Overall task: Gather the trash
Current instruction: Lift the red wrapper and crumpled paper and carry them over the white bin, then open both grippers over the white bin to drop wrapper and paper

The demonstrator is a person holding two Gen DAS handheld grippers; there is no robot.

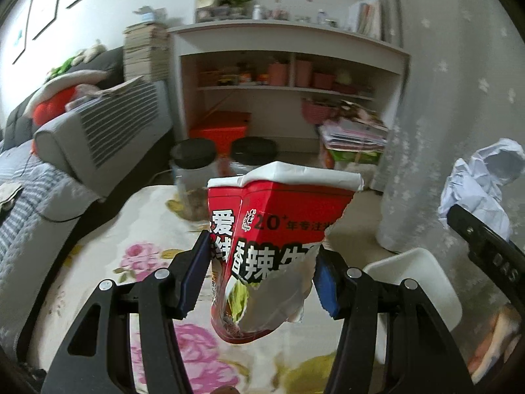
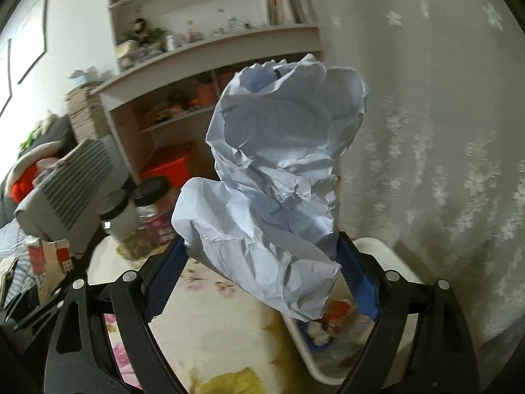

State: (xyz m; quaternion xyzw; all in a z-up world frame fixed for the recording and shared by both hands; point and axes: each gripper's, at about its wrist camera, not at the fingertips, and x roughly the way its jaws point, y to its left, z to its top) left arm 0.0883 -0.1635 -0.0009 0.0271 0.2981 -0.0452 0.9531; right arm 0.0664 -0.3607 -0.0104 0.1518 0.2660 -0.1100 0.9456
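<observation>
My left gripper (image 1: 261, 272) is shut on a torn red snack wrapper (image 1: 272, 229) with Chinese print and holds it up above the floral table (image 1: 157, 256). My right gripper (image 2: 262, 262) is shut on a large crumpled ball of white paper (image 2: 275, 177), held above the white bin. The paper (image 1: 482, 184) and the right gripper's arm also show at the right edge of the left wrist view. The white bin (image 1: 416, 282) stands at the table's right; in the right wrist view (image 2: 377, 246) several pieces of trash lie inside it.
Two black-lidded jars (image 1: 193, 164) stand at the table's far edge. A grey sofa (image 1: 95, 141) is on the left, a shelf unit (image 1: 285, 75) behind, and a flowered curtain (image 1: 452, 98) on the right. A red box (image 1: 220, 128) sits under the shelf.
</observation>
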